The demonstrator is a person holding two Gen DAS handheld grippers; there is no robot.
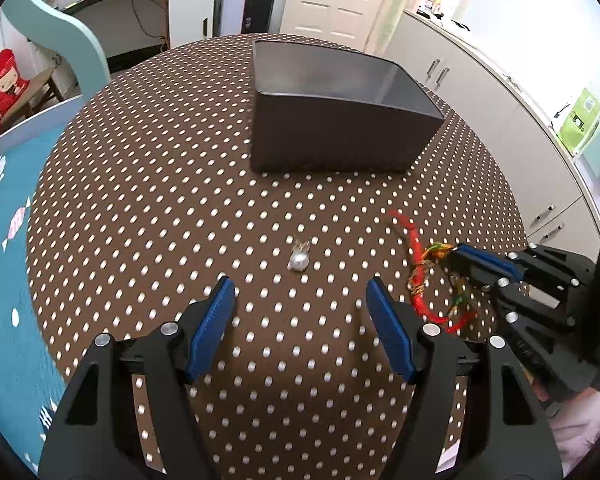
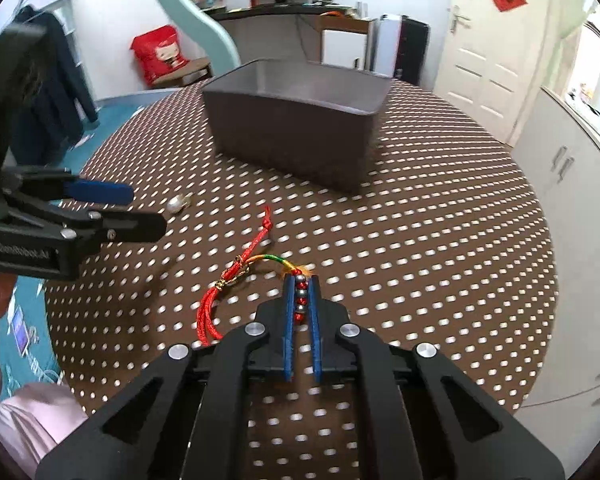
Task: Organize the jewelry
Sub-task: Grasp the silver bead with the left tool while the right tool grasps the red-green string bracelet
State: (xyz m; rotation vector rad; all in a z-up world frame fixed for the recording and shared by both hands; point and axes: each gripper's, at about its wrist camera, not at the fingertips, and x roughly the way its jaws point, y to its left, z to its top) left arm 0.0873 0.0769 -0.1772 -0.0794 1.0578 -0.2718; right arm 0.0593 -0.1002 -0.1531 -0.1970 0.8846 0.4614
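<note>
A red cord bracelet (image 2: 236,276) with silver and red beads lies on the round polka-dot table (image 2: 440,240). My right gripper (image 2: 301,280) is shut on the beaded part of the bracelet; the cord trails off to its left. In the left wrist view the bracelet (image 1: 418,268) and the right gripper (image 1: 456,258) sit at the right. A small silver pearl-like trinket (image 1: 299,260) lies just ahead of my left gripper (image 1: 300,296), which is open and empty. The trinket also shows in the right wrist view (image 2: 178,203). A dark open box (image 1: 332,108) stands behind.
The box (image 2: 300,128) sits at the table's far side, its inside looking bare. White cabinets (image 1: 500,92) run along the right. A teal floor mat (image 1: 4,280) lies left of the table. A door and a desk stand at the back.
</note>
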